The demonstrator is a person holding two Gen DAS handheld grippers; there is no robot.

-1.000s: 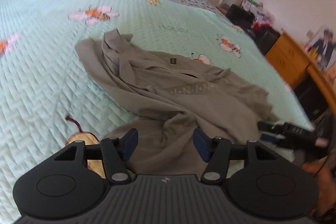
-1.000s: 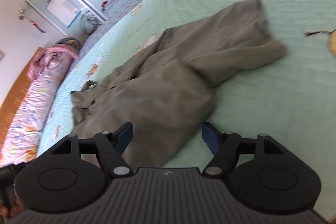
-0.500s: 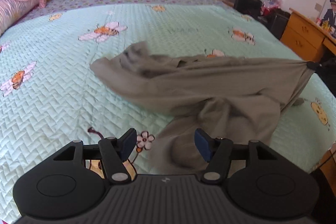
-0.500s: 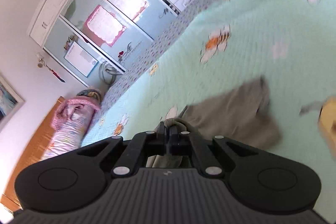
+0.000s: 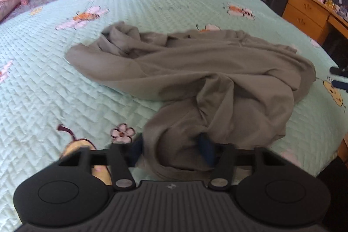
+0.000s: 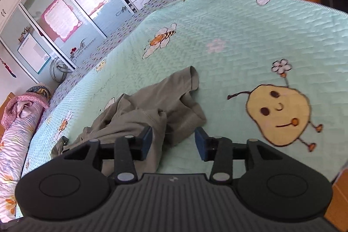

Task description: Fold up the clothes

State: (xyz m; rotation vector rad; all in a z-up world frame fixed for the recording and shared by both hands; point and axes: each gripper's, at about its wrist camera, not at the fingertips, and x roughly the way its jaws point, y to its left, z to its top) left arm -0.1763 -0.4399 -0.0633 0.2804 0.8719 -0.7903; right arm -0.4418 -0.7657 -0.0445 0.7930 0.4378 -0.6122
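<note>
left wrist view: left tool (image 5: 171, 148) has been closing on the grey garment (image 5: 195, 71); right tool (image 6: 173, 142) reopened, holding nothing. a thin pinch may slip when lifted.

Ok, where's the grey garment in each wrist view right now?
Left wrist: the grey garment sprawls across the picture's middle, its near fold running down between the left gripper.
Right wrist: the garment lies lower left of centre, reaching down past the right gripper.
Shared landmark: the pink flower printed on the bedspread, above the yellow pear face.
</note>
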